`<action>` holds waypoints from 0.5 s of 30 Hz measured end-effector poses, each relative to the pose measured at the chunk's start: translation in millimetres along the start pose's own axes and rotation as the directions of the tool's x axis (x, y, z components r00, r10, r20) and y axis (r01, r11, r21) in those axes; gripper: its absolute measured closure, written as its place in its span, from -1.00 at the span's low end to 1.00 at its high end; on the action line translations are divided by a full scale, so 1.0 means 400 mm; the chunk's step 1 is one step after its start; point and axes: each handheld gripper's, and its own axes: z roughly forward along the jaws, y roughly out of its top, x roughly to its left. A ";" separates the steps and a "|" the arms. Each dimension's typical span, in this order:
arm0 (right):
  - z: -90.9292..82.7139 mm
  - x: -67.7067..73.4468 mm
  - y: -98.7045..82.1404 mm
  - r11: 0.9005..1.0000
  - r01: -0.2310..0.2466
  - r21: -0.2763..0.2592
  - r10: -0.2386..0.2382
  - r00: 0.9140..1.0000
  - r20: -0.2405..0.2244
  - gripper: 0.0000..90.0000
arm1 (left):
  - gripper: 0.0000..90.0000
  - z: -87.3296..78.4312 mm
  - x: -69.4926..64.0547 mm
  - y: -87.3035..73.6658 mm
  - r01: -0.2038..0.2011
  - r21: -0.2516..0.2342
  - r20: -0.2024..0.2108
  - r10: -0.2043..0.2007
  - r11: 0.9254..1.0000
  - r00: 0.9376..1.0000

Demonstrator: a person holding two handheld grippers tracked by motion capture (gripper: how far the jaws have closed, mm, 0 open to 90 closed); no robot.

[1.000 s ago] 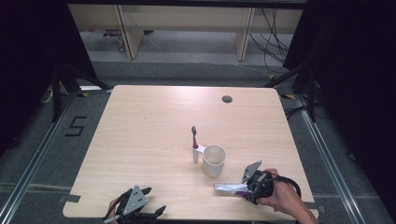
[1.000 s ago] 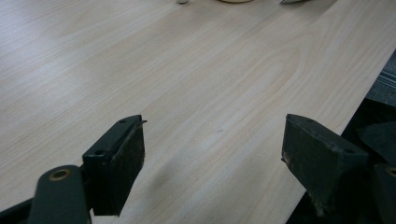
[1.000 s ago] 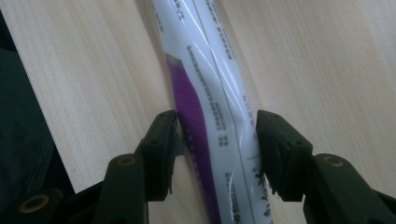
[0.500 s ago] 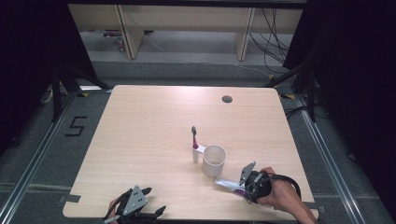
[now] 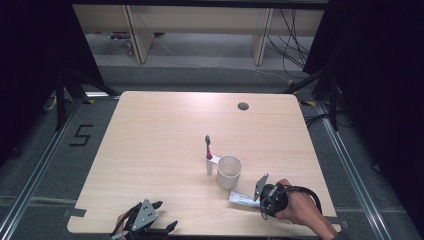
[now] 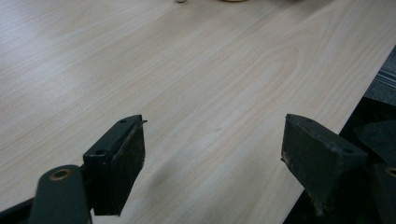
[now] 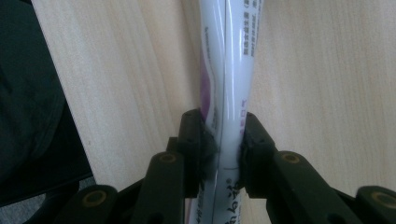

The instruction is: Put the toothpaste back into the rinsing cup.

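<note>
Closing just now, my right tongs (image 7: pixel 223 140) pinch the toothpaste tube (image 7: pixel 229 70); left tongs (image 6: pixel 212 163) spread. Squeezing harder could burst it.

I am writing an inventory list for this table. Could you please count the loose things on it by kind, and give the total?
Toothbrush: 1
Cup, white: 1
Toothpaste tube, clamped in the right gripper: 1
Total: 3
</note>
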 end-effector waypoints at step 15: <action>0.006 0.005 0.011 0.999 -0.018 0.042 0.018 1.000 -0.009 0.66 | -0.53 0.000 0.002 -0.001 -0.021 0.009 -0.007 0.021 1.000 1.000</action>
